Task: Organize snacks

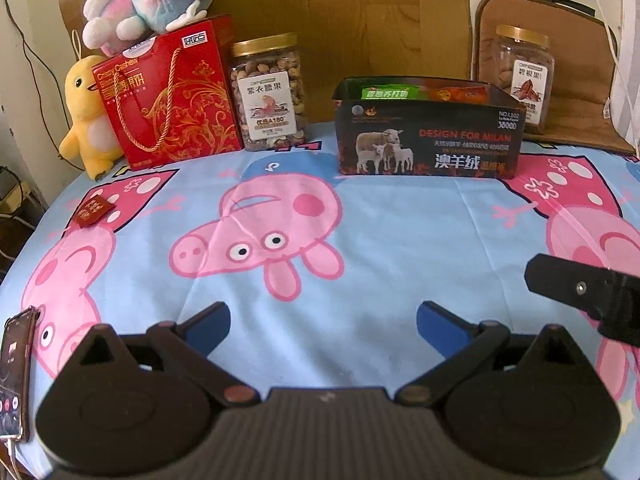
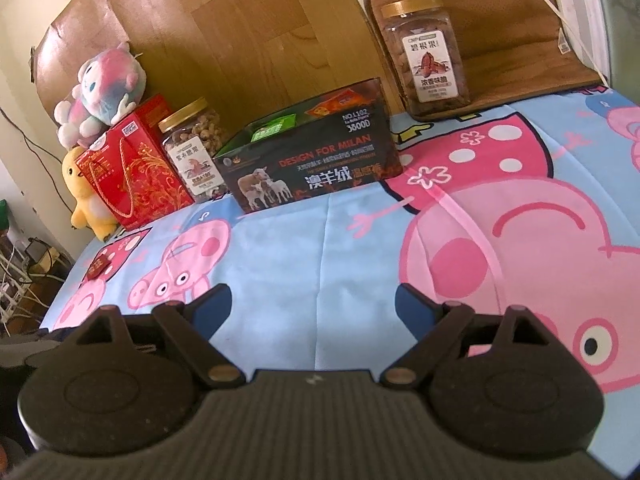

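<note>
A black open box (image 1: pixel 428 140) with sheep printed on it stands at the back of the table and holds a green packet (image 1: pixel 384 93) and an orange packet (image 1: pixel 456 94). It also shows in the right wrist view (image 2: pixel 312 156). A small dark red snack packet (image 1: pixel 93 211) lies on the cloth at the left; it also shows in the right wrist view (image 2: pixel 100 268). My left gripper (image 1: pixel 323 330) is open and empty above the cloth. My right gripper (image 2: pixel 313 308) is open and empty; part of it shows in the left wrist view (image 1: pixel 588 296).
A red gift box (image 1: pixel 172 96) with plush toys (image 1: pixel 152 0), a yellow plush (image 1: pixel 86 116) and a cashew jar (image 1: pixel 270 92) stand back left. A pecan jar (image 1: pixel 522 76) stands back right. A phone (image 1: pixel 16 372) lies at the left edge.
</note>
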`<state>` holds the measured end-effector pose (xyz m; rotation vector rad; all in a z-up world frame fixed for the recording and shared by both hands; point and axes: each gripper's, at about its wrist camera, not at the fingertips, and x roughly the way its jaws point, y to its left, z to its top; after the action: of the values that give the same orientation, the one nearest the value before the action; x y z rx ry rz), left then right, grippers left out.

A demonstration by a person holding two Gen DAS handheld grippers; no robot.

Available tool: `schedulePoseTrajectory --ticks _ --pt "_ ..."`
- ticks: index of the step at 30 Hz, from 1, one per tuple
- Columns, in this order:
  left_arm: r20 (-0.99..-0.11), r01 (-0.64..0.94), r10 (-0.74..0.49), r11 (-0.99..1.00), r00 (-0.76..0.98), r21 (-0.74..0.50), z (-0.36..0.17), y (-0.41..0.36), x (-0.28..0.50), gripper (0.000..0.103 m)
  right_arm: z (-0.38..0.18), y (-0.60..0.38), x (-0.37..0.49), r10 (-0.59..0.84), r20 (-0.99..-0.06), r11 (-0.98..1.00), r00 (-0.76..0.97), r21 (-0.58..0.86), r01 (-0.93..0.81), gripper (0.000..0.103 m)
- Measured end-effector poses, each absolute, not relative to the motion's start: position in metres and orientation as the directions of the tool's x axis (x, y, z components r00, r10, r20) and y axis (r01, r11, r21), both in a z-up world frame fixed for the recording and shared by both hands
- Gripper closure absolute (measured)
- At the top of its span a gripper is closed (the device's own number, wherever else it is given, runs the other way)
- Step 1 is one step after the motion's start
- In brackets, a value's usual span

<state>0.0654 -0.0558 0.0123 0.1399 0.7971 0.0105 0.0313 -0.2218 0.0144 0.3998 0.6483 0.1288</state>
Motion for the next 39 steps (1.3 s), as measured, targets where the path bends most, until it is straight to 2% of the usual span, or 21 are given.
schedulePoseTrajectory --ticks 39 --pt "-0.732 0.053 0.055 0.991 0.679 0.123 0.0077 -0.0571 0.0655 0.0 0.0121 -0.2215 0.0275 0.251 -0.55 0.907 0.796 0.42 0.004 0.012"
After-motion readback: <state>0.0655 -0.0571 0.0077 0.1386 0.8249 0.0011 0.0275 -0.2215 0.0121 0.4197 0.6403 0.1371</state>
